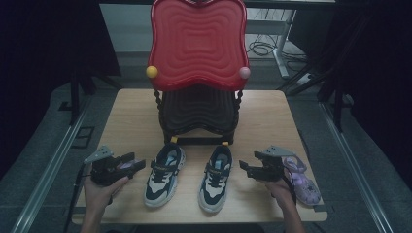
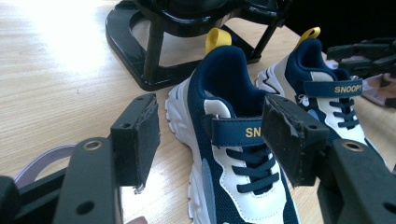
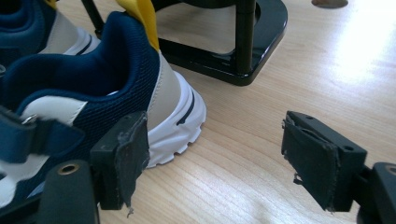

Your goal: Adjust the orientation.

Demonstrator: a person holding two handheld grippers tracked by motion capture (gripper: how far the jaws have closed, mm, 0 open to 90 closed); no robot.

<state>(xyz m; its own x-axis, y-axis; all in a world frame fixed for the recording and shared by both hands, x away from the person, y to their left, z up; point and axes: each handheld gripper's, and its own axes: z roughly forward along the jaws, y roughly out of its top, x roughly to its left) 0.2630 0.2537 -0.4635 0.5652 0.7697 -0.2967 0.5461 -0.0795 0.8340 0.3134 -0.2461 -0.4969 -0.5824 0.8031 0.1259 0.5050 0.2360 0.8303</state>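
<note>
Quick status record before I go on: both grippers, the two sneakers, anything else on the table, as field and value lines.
left gripper: open, holding nothing, beside the left sneaker's outer side
right gripper: open, holding nothing, beside the right sneaker's outer side
left sneaker: navy and white, upright on the table, toe toward the person
right sneaker: same style, parallel to the left one, apart from it
shoe rack: red top shelf, black frame, behind the sneakers
purple sandal: near the right edge, behind the right gripper
table: light wood

Two navy-and-white sneakers [image 1: 164,175] [image 1: 215,177], two purple sandals [image 1: 302,180] [image 1: 127,165], one red-topped black stand [image 1: 197,104], one wooden table [image 1: 131,116]
</note>
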